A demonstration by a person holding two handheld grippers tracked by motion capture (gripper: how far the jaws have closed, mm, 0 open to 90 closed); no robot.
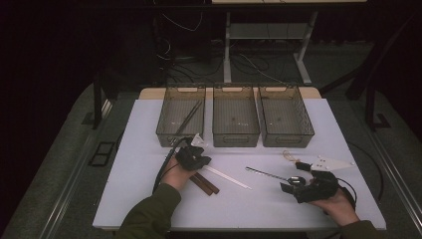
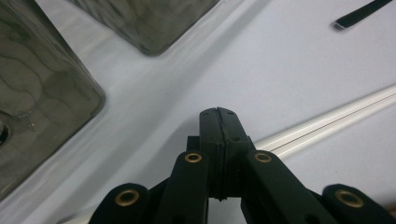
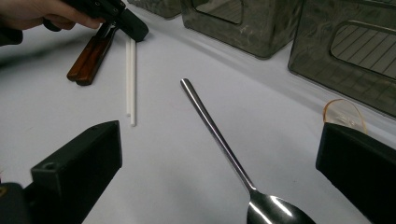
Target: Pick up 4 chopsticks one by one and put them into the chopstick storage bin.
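We hold left claw low over tabletop, jaws pressed together, nothing between them, tips aimed away from us. Left forearm in green sleeve enters from bottom edge. Our right claw rests low at right, jaws spread wide, pointing left. Right hand grips from behind.
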